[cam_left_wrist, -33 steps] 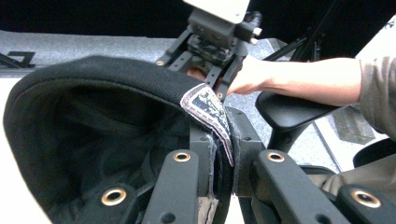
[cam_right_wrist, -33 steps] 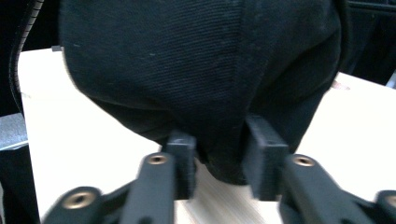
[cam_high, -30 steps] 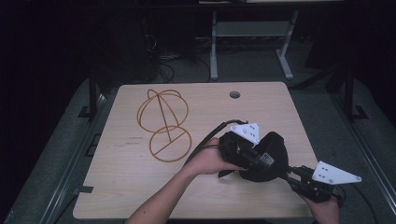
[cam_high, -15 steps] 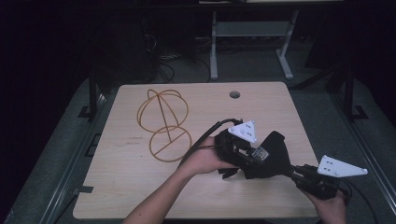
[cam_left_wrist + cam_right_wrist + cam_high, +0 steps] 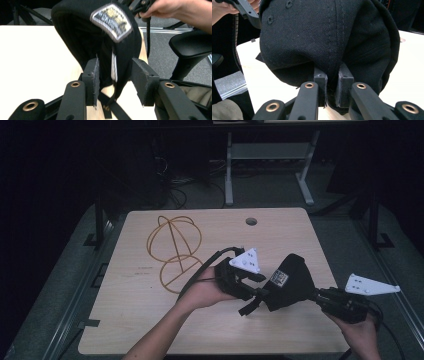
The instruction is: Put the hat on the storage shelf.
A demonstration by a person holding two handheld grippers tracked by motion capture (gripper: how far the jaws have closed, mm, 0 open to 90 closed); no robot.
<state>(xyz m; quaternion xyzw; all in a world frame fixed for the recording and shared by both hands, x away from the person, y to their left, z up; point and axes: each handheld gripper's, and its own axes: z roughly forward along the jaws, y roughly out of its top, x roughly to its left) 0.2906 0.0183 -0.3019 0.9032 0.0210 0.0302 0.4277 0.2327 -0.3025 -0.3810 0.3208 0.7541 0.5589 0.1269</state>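
A black cap (image 5: 292, 280) with a woven patch (image 5: 111, 21) hangs above the table (image 5: 150, 320) between both grippers. My right gripper (image 5: 314, 295) is shut on a fold of the cap's crown (image 5: 329, 37), with its jaws pinched close together in the right gripper view (image 5: 332, 82). My left gripper (image 5: 261, 291) stands open. In the left gripper view (image 5: 116, 82) its jaws are spread, and the cap's lower edge and strap (image 5: 111, 107) hang between them. I cannot tell whether the pads (image 5: 91, 80) touch the cloth.
An orange wire hoop frame (image 5: 175, 250) lies on the table's back left part. A round cable hole (image 5: 251, 221) sits near the far edge. A black chair (image 5: 190, 47) stands beside the table. Metal stand legs (image 5: 265, 165) rise beyond it.
The right gripper has drawn the cap to the right, away from the left hand. The cap has turned so that its patch faces up.
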